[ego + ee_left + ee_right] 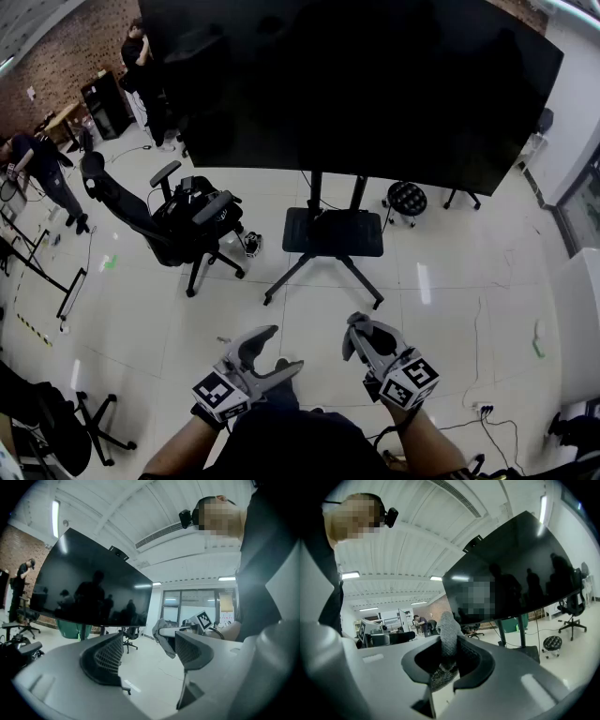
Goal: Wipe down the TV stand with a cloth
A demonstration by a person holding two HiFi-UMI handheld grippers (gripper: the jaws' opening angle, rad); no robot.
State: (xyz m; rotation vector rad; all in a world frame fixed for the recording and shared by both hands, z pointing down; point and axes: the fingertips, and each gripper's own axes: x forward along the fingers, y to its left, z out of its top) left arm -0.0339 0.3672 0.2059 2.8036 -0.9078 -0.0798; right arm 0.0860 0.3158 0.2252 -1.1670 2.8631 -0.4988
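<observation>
The head view looks steeply down from above and behind the left tool (281, 349) and right tool (360, 330), with the TV (356, 84) well ahead of them. Each tool view sits close behind its own jaws, tilted upward. All three views share the TV, ahead-left of the left tool's jaws and ahead-right of the right's.

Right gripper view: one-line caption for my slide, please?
Right gripper shut on a grey cloth, the large dark TV on its floor stand ahead.

No legible text, brand or no. is seen; only b/w code squares (217, 394) are borne by left gripper (277, 352) & right gripper (358, 330).
</observation>
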